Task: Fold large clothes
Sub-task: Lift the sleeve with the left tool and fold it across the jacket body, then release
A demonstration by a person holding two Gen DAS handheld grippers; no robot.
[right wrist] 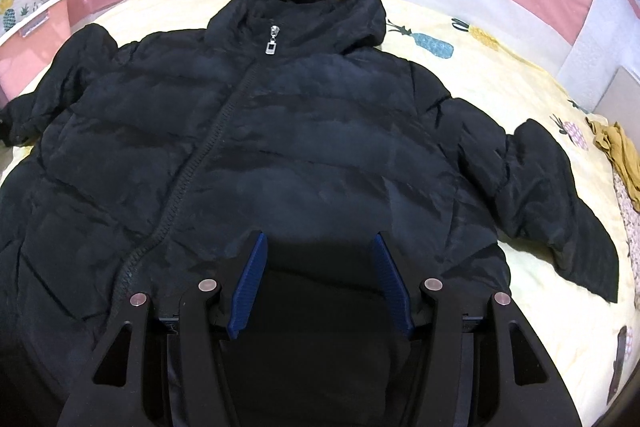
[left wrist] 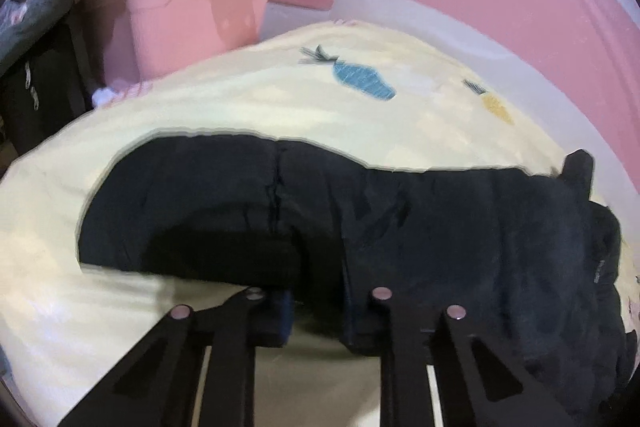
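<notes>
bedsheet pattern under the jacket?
Pale yellow bedsheet with coloured pineapples; clearest in the right wrist view.

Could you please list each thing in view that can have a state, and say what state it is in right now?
black puffer jacket: spread front-up on the bedsheet, unfolded.
jacket zipper: closed up to the collar.
jacket hood: lying flat above the collar.
right sleeve: stretched out sideways.
left gripper: shut on the jacket's edge.
right gripper: open, over the hem.
pink basket: upright, cloth inside.
</notes>
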